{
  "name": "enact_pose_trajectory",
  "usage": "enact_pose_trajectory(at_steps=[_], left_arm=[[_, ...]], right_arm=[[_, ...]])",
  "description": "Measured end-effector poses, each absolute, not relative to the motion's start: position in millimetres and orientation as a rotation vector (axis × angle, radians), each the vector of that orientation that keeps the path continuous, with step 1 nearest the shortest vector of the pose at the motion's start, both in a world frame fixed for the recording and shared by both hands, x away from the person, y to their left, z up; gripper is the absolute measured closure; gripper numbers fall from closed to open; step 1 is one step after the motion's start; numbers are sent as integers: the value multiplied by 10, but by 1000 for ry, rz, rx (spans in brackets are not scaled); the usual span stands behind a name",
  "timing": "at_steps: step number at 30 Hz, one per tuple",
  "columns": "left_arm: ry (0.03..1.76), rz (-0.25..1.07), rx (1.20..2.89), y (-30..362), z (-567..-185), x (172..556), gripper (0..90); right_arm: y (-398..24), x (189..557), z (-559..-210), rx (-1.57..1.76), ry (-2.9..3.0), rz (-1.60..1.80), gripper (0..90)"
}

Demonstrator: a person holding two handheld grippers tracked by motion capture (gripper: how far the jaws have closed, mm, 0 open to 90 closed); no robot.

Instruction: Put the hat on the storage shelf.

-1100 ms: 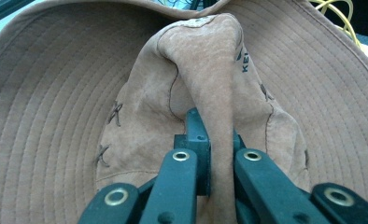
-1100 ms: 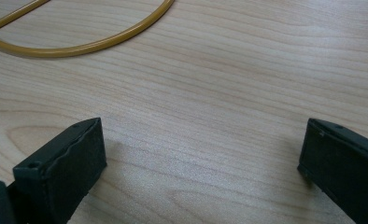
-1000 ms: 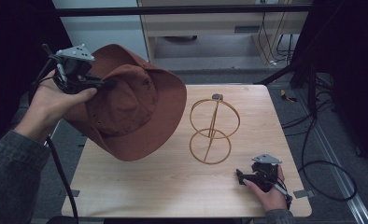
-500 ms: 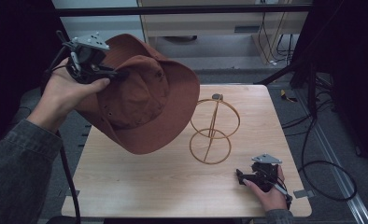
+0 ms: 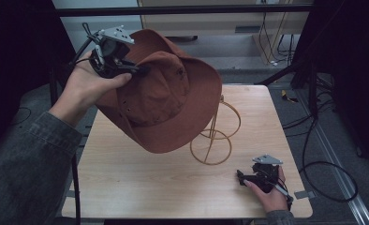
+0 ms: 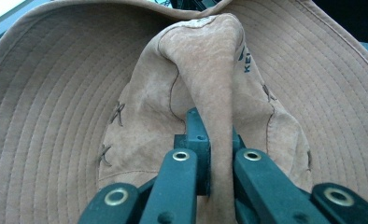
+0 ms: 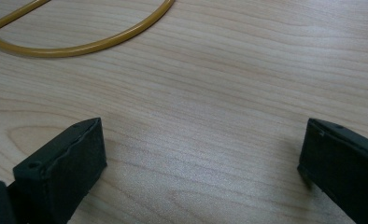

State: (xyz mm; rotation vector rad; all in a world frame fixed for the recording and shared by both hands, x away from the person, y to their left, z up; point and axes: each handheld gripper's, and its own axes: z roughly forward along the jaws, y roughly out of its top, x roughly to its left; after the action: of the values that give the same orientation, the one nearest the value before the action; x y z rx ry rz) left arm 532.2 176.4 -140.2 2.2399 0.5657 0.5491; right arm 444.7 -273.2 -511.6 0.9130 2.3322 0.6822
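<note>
At upper left of the high view, the left gripper pinches the brown hat aloft beside the wire stand, apparently for seating next, while the right gripper rests spread at lower right.

High view: fixed above the near edge of the counter, facing forward and down, far enough to take in the whole top. Left gripper view: pressed close against the hat above the counter. Right gripper view: low over the counter, sharing the wire stand base with the high view.
</note>
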Motion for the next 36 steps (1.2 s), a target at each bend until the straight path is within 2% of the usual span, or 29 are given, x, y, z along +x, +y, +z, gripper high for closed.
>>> enact_pose_trajectory(at_steps=[36], left_arm=[[460, 495, 2287, 761, -1334, 5553, 887]], right_arm=[[-2732, 4451, -5116, 911, 2333, 682, 7]])
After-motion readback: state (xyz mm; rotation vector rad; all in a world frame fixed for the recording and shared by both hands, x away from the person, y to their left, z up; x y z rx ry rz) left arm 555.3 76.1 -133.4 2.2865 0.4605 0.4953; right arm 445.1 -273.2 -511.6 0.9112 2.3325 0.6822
